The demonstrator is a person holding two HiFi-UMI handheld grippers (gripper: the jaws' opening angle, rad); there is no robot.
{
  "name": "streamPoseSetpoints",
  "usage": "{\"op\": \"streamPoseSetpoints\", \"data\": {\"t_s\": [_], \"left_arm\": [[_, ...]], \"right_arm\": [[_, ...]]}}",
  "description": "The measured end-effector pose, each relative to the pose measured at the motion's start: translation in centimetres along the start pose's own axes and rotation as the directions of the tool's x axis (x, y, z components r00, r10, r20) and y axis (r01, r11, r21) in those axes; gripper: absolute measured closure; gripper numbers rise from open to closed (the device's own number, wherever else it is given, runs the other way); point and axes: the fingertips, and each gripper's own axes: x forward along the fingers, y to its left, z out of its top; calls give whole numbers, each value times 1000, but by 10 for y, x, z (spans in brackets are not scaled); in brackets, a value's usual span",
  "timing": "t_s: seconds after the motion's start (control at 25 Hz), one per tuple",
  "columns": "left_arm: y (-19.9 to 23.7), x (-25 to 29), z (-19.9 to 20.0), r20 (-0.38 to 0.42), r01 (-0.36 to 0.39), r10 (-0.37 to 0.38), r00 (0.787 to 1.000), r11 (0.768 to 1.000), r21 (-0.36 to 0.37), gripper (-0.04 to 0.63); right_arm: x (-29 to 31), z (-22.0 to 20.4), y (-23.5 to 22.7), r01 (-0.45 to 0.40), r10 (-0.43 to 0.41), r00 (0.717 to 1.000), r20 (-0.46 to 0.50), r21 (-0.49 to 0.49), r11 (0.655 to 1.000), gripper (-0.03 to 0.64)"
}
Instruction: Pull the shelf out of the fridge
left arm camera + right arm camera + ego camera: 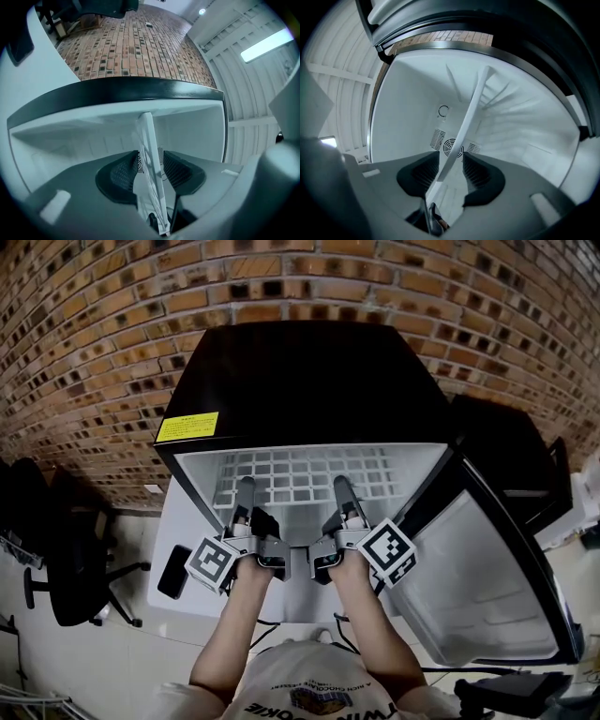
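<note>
While the fridge (300, 371) stands open, the shelf (309, 470) sits inside it; the left gripper (246, 487) and right gripper (339, 486) straddle its front edge, jaws spread and not pinching, likely placed evenly so it slides out straight.

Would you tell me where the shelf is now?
In the head view the wire shelf lies centrally inside the open fridge; the left tongs and right tongs each straddle its front edge.

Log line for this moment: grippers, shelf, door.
left gripper: open, astride shelf edge | right gripper: open, astride shelf edge | shelf: inside fridge | door: open
</note>
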Motion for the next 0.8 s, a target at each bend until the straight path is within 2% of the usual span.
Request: {"op": "streamPoseSetpoints", "data": {"t_s": [0.16,0.28,0.36,0.52,0.8], "left_arm": [[3,5,2,31,-18,18,999,1000,5,457],[8,7,1,59,-32,32,998,999,0,519],[8,7,3,79,-43,42,996,999,8,534],[9,6,4,101,-59,61,993,998,-26,549],[13,5,5,106,-82,90,990,994,-74,557]], "right_arm": [[11,8,-4,13,-15,999,31,54,998,469],[17,9,-10,27,-30,999,34,95,995,477],[20,9,-11,31,-35,999,32,109,994,496],[24,8,-5,6,-9,1000,28,103,995,569],[23,7,-5,14,-15,1000,14,87,996,571]]}}
